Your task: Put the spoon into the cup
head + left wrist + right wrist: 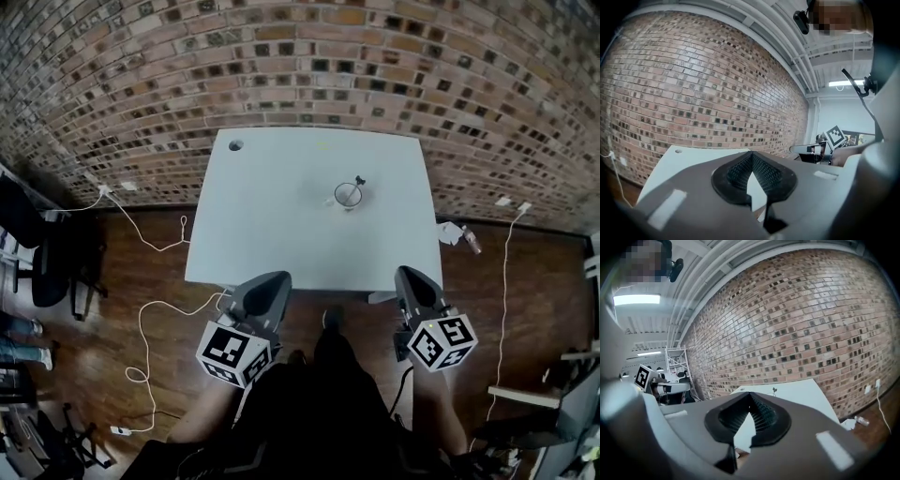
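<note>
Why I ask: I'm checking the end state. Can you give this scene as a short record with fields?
table: white, before a brick wall
cup: upright on the table, right of middle
spoon: standing in the cup, handle sticking out
left gripper: shut, empty, by the table's near edge
right gripper: shut, empty, by the near edge
task: looks done

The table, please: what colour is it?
White; the table shows best in the head view.
</note>
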{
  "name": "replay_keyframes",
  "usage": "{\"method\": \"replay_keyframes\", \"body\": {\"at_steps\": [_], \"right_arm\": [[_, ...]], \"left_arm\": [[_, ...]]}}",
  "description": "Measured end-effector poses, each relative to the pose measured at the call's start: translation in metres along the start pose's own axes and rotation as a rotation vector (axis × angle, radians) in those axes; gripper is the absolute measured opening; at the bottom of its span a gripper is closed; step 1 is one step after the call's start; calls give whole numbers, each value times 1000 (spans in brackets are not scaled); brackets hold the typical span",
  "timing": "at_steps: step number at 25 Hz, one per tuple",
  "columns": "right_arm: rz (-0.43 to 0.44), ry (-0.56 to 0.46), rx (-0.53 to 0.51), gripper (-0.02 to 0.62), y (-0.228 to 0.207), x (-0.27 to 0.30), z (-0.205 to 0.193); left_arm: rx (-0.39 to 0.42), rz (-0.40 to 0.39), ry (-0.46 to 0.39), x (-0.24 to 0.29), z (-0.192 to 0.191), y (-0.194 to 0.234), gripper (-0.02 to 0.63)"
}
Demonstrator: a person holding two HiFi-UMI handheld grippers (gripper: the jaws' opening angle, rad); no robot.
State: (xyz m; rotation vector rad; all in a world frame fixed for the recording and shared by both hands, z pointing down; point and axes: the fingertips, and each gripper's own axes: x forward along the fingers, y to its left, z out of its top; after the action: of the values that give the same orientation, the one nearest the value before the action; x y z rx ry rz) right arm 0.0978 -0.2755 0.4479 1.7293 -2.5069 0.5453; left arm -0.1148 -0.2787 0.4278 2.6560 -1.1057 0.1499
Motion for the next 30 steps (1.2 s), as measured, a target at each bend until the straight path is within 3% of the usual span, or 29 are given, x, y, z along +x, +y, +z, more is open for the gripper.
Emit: {"method": "replay_keyframes", "body": {"at_steps": [6, 13, 18, 24, 30], "right_arm": [[-41, -10, -3, 7, 22, -51, -13], [-23, -37, -23, 8, 38, -104, -4], [10, -47, -32, 8, 26, -150, -7], [74, -39, -92, 7, -5, -219, -4], [135, -49, -121, 7, -28, -276, -9]], "left_arm": [[-19, -34, -30, -29, -19, -23, -6], [-6, -65, -47, -43, -15, -73, -6], [18, -37, -50, -46, -16, -117, -6], [-10, 30, -52, -39, -25, -188, -6], [26, 51, -22, -33, -39, -252, -6]]}}
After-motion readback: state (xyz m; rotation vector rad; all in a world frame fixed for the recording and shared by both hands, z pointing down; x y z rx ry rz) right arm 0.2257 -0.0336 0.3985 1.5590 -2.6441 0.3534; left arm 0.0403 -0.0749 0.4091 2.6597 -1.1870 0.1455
